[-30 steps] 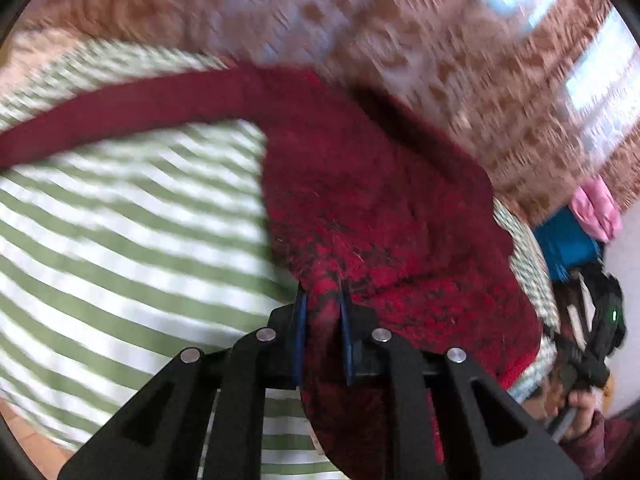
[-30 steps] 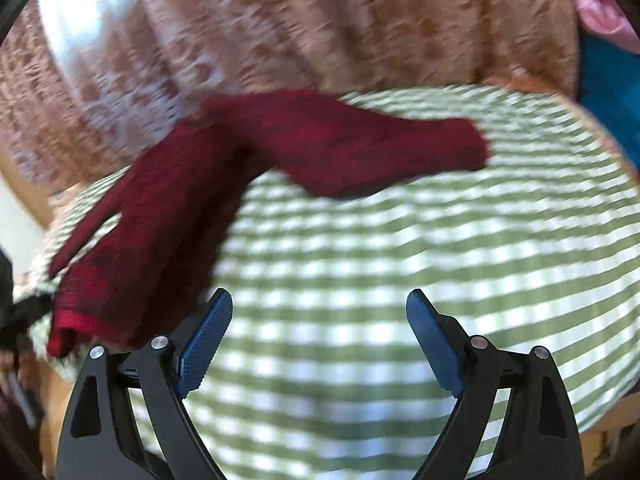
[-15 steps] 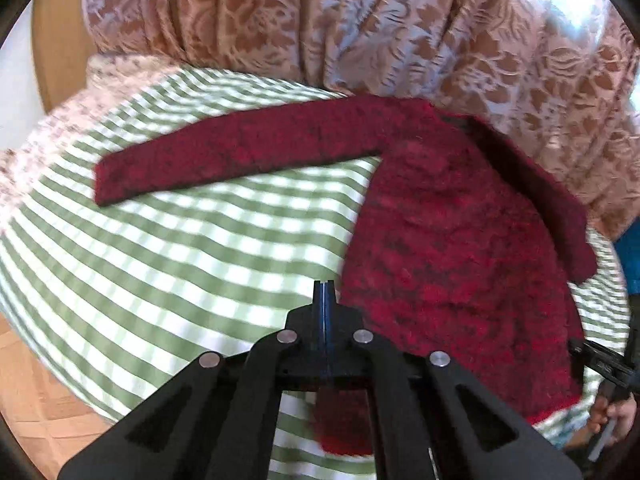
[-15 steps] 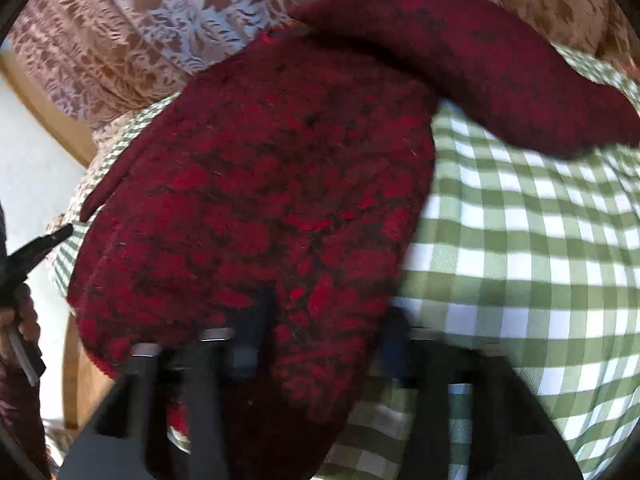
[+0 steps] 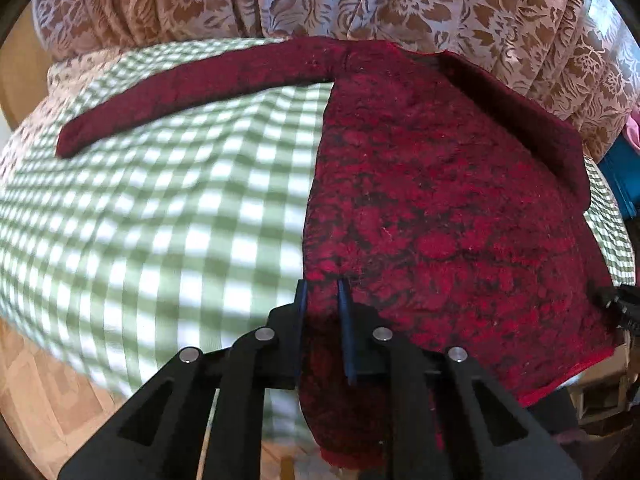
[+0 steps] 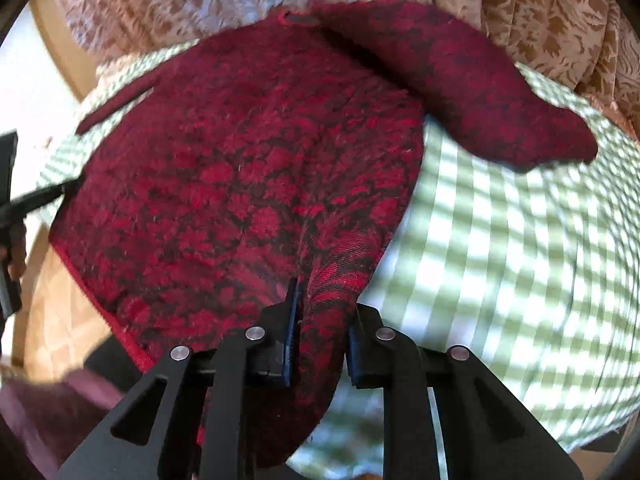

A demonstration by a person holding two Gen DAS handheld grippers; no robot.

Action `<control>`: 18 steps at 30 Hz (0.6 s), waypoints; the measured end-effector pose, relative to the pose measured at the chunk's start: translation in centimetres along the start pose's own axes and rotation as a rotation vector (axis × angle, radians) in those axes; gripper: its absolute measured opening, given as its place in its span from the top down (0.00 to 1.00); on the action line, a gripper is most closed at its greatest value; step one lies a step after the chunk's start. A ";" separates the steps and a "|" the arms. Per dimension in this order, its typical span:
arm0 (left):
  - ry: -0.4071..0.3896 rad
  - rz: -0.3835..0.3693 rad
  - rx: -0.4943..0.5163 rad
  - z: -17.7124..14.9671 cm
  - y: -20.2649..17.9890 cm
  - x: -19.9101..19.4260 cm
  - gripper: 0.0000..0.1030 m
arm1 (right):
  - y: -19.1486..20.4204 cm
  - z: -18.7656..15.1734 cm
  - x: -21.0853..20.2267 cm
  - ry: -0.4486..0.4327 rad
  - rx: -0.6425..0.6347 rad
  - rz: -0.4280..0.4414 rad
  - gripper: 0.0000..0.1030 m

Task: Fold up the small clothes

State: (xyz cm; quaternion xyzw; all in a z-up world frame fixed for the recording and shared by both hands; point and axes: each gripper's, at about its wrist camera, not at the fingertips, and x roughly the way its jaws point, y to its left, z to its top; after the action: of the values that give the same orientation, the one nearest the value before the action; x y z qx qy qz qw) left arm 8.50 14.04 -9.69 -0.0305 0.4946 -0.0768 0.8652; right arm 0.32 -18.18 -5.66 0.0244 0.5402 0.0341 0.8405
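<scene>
Both claws were pinched nearly closed on the bottom hem of the red sweater, left claw on one corner and right claw on the other, fabric bunched between the pads. The sweater lay spread over the green checked bench with its sleeves out, hem hanging off the near edge. Looked soft, floppy and light, so I'd reckon corners and hem were the best places to grab.

Home room w/ brown floral curtains, green gingham tablecloth, wood parquet floor
</scene>
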 end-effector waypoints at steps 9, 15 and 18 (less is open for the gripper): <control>-0.038 -0.012 -0.062 -1.1 -0.8 -2.3 0.64 | -6.6 -1.9 -4.1 -0.037 0.222 0.175 0.56; -0.110 -0.029 -0.011 2.2 -3.9 -2.6 0.58 | -20.8 1.8 -4.9 -0.256 0.616 0.069 0.46; -0.105 -0.059 0.021 2.7 -5.8 -2.2 0.56 | -26.5 4.0 -3.3 -0.291 0.754 0.027 0.46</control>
State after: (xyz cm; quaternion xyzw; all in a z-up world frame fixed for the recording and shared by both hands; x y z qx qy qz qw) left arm 9.14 8.60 -5.74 -0.0399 0.4465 -0.1056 0.8876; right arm 3.40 -44.92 -3.07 0.3428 0.3898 -0.1594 0.8397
